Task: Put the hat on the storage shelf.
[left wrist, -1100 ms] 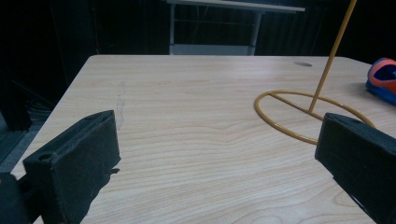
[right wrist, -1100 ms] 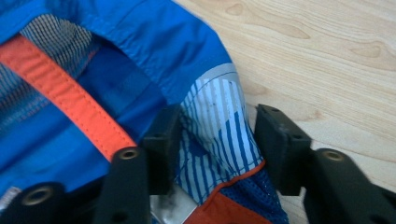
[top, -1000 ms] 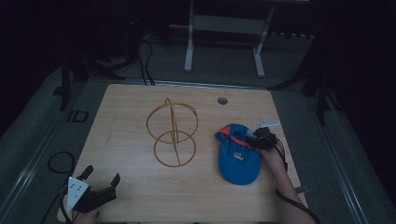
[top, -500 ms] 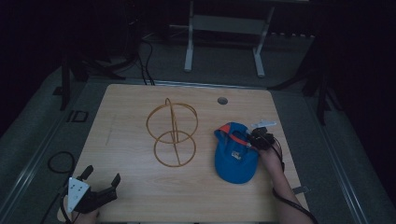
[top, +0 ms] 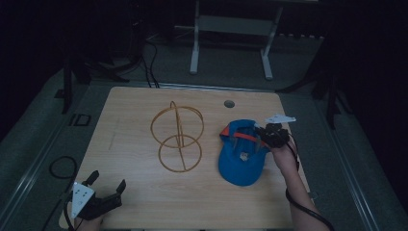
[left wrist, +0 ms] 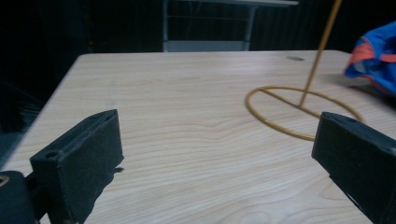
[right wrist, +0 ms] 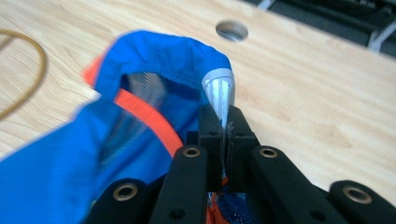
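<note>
A: From above, the right gripper (top: 263, 136) sits at the blue cap (top: 240, 161) on the table's (top: 134, 115) right side.

B: Its own view shows the jaws just closed, clamped on the rim (white strap (right wrist: 219, 91) pinched). Left gripper (top: 107, 182) idles wide apart near the wire stand (top: 178, 137).

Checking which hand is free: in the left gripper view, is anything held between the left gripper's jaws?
No. The left gripper has its jaws wide apart, with bare wooden table between them.
</note>
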Available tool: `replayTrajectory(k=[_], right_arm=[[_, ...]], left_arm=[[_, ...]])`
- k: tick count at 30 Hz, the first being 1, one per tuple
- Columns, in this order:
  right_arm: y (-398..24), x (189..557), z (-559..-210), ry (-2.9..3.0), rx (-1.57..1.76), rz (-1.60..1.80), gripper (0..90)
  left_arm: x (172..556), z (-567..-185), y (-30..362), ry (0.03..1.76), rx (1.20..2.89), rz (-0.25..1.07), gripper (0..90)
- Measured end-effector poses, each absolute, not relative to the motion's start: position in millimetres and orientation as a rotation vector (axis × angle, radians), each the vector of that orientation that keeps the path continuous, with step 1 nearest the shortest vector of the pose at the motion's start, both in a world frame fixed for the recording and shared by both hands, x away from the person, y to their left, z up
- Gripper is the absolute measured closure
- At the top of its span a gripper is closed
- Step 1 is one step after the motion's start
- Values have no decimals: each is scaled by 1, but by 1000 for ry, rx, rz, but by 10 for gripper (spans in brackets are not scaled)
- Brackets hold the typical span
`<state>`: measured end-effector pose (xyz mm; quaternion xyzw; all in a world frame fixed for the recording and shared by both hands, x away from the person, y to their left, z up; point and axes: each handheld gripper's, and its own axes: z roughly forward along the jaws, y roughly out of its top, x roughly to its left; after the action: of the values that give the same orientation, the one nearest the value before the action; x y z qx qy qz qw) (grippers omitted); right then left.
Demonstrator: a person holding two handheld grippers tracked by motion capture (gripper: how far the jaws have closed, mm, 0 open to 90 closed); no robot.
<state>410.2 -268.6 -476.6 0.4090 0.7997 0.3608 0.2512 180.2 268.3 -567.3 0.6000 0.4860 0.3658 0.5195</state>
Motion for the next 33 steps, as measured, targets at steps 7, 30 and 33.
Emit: replayTrajectory(k=[7,30,33], right_arm=[[-269,399,-443,2130,1063,1044,880],[-265,362,-348,2007,888,1175,880],[-266,357,-337,1991,877,1181,880]], left_arm=[[181,-567,268,1205,1446,876,21],[176,-547,249,1180,1477,799,20],[176,-540,245,1177,1477,779,20]])
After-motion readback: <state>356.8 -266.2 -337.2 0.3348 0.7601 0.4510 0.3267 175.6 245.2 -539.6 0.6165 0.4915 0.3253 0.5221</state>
